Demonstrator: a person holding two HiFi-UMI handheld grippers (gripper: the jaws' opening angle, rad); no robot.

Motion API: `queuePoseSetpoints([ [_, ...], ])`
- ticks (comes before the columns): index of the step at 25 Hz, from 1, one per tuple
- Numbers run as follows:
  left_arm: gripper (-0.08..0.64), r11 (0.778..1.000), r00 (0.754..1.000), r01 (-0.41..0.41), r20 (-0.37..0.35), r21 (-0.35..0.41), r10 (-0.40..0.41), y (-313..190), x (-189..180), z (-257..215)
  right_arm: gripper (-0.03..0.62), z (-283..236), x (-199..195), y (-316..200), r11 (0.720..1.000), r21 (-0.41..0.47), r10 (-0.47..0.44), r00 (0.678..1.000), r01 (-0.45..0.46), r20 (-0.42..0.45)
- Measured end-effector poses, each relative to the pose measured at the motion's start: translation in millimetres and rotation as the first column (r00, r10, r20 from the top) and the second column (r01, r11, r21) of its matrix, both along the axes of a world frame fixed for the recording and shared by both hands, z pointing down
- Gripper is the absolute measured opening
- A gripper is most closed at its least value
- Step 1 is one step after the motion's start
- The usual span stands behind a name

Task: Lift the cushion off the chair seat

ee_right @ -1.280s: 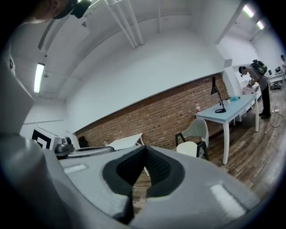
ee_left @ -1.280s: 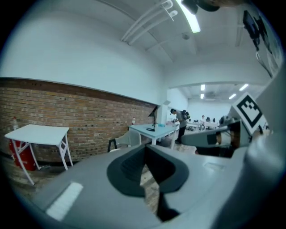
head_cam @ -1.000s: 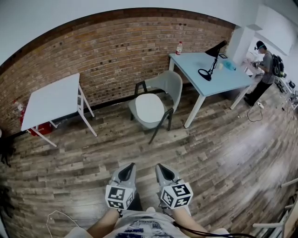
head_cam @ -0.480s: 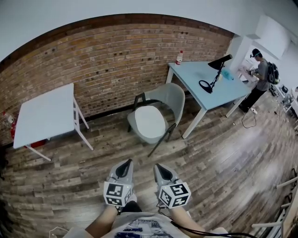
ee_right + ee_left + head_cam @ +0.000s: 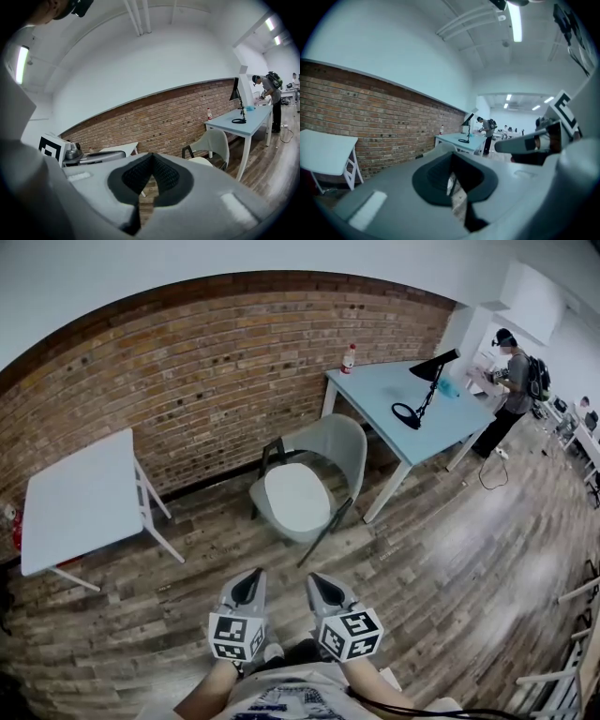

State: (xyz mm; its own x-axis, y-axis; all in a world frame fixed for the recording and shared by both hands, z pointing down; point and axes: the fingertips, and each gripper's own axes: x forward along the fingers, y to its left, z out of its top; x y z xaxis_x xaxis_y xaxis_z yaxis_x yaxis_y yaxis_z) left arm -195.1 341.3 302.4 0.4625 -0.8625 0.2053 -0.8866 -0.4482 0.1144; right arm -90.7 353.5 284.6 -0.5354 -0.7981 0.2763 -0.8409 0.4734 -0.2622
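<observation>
Left gripper (image 5: 249,579) and right gripper (image 5: 317,581) sit side by side at bottom centre of the head view, both with jaws pressed together, tips aimed toward the chair (image 5: 342,442) and well apart from it. White cushion (image 5: 291,500) lies flat on the chair seat, centre frame, in front of the brick wall (image 5: 216,362). Blue table (image 5: 398,395) with black lamp (image 5: 424,381) and bottle (image 5: 349,358) is just right of the chair, white table (image 5: 80,498) at left, person (image 5: 513,381) standing upper right.
</observation>
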Motion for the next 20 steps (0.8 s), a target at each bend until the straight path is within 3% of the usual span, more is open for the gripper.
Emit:
queuePoseSetpoints([
  [8,-0.009,0.999,1.000,-0.002,0.012,-0.039,0.002,-46.8,0.1,20.3,-0.003,18.0,0.5,-46.7,1.000,-0.020,0.007,1.000,-0.007,-0.012],
  [20,-0.009,0.998,0.998,-0.022,0.059,-0.063,0.025,-192.6,29.9,29.7,-0.003,32.2,29.9,-202.1,0.999,-0.043,0.013,1.000,-0.013,0.013],
])
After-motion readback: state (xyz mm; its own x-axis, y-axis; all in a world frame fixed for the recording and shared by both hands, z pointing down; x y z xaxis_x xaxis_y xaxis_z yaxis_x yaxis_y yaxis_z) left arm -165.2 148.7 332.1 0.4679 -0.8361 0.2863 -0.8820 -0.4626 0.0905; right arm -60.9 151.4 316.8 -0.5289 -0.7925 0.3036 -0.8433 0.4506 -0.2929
